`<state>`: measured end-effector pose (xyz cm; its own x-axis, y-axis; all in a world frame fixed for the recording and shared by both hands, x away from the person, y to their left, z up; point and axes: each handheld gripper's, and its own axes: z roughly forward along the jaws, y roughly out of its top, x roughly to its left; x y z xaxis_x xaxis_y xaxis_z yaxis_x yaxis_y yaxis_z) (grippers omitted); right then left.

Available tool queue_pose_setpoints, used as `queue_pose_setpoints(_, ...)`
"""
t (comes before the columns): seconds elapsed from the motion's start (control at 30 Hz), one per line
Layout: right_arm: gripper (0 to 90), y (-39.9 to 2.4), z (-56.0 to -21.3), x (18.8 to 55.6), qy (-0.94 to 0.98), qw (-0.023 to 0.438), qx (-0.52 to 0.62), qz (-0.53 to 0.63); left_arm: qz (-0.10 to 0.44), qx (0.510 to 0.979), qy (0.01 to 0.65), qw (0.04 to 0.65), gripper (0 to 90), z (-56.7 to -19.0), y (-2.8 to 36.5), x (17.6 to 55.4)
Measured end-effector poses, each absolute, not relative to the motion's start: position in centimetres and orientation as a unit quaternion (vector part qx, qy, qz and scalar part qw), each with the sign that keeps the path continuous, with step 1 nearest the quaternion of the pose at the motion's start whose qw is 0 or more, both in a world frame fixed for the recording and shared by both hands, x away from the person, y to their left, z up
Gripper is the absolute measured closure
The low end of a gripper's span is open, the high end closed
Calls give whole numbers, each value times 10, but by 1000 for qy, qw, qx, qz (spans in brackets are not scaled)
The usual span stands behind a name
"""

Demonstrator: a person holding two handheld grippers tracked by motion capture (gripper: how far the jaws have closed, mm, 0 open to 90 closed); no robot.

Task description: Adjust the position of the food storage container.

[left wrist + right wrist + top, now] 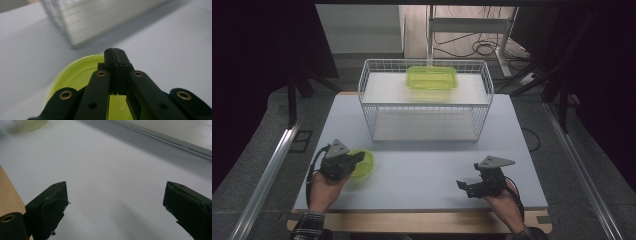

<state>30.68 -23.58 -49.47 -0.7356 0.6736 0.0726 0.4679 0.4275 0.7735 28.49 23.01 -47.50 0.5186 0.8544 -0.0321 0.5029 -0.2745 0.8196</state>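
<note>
Dim room, black at my three and nine o'clock — only the table (422,165) is softly lit from above. The wire basket (426,100) blurs at my twelve o'clock, its shadow soft — my own jaws sit dark, close, slightly unsharp.

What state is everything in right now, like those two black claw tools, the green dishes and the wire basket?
Left gripper: jaws shut on the rim of the round green plate.
Round green plate: at the table's near left, right way up, pinched at its rim.
Right gripper: jaws wide open, holding nothing.
Green rectangular tray: lying on the wire rack's upper shelf.
Wire rack: upright.
</note>
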Motion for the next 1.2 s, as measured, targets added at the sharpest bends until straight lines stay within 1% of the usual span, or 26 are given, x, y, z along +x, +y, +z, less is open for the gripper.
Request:
queue_pose_setpoints(0.03,62,-235,-495,306,836,124,340,411,225,756,460,408,900,-475,247,284)
queue_pose_setpoints(0.07,63,-234,-495,306,837,124,340,412,225,756,460,408,900,-475,247,284)
queue_pose_setpoints(0.13,64,-234,-495,306,838,123,338,410,237,739,488,400,900,-480,268,282)
queue_pose_setpoints(0.27,68,-234,-496,307,839,122,339,408,233,730,512,388,900,-492,280,282)
queue_pose_setpoints(0.33,69,-235,-496,307,839,121,339,407,233,734,516,374,900,-498,280,282)
queue_pose_setpoints(0.47,71,-234,-496,307,841,121,338,405,238,730,525,366,900,-502,282,281)
queue_pose_setpoints(0.57,72,-234,-497,307,843,120,338,402,250,731,531,348,900,-505,283,280)
queue_pose_setpoints(0.87,77,-232,-499,306,850,116,333,392,241,733,535,344,900,-510,280,284)
queue_pose_setpoints(1.2,79,-231,-501,307,853,114,331,387,226,740,531,346,900,-512,263,287)
